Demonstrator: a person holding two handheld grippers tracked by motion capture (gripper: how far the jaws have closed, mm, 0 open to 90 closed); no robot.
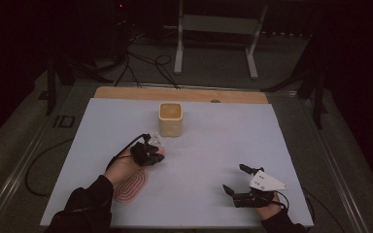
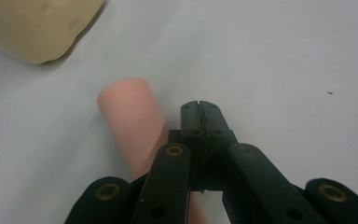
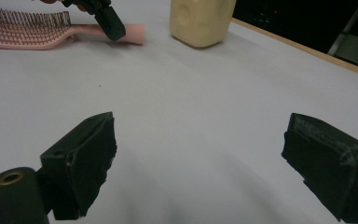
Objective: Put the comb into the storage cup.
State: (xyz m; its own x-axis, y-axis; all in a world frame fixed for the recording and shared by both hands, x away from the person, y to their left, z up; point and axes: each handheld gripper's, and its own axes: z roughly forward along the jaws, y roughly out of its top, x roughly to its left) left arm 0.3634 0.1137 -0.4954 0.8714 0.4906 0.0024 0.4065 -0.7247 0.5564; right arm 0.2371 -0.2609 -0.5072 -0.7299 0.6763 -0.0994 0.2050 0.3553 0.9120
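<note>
The right gripper (image 1: 234, 184) rests near the table's front edge, jaws wide and empty. Farther in, the left gripper (image 2: 200, 109) is closed on nothing, just beside the pink hairbrush (image 3: 37, 32) handle. It looks light and stiff; grip the handle. The forearm hides part of the brush.

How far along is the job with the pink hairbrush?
Done: nothing; the pink hairbrush lies flat, apart from the cream container. In hand: the left gripper sits shut beside its handle, jaws empty. Left: likely gripping and moving the brush. The right gripper is open.
</note>
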